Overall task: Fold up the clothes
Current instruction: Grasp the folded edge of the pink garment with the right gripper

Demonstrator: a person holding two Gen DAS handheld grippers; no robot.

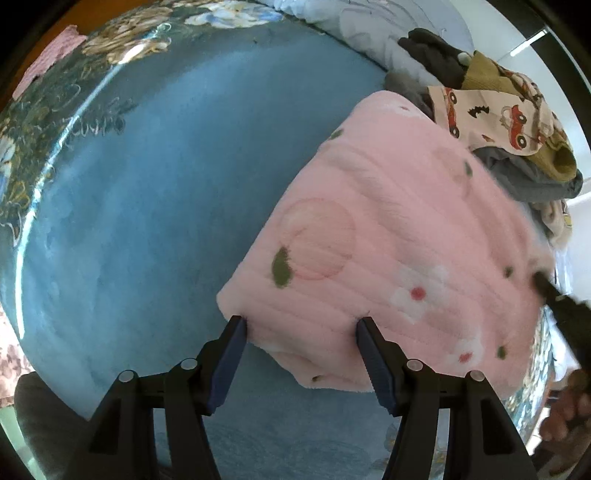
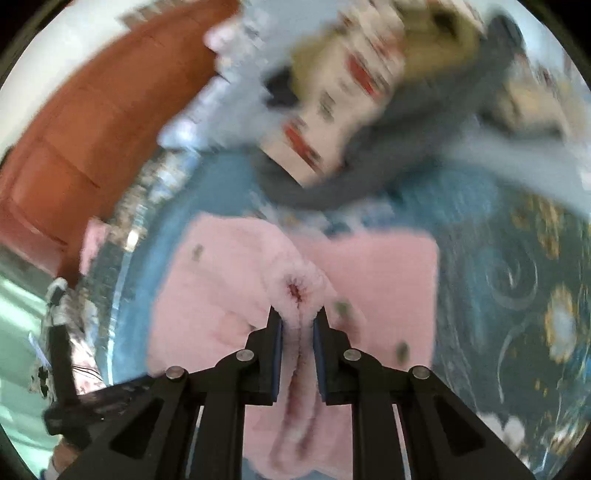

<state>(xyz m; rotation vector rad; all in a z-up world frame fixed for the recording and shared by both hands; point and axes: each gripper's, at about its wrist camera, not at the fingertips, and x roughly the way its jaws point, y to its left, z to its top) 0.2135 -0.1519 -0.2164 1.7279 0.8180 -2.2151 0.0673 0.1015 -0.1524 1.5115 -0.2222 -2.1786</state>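
Observation:
A pink fleece garment (image 1: 388, 251) with white flowers and green spots lies folded on the blue bedspread (image 1: 155, 192). My left gripper (image 1: 301, 325) is open, its blue-padded fingers (image 1: 231, 354) straddling the garment's near corner without pinching it. In the blurred right wrist view the same pink garment (image 2: 376, 280) hangs bunched, and my right gripper (image 2: 298, 317) is shut on a thick fold of it. The other gripper's dark tip (image 1: 554, 295) touches the garment's right edge in the left wrist view.
A pile of other clothes (image 1: 495, 110), one with a red car print, sits beyond the pink garment. A pale blue quilt (image 1: 369, 26) lies at the back. The bedspread has a dark floral border (image 2: 524, 295). An orange-brown headboard (image 2: 92, 118) stands behind.

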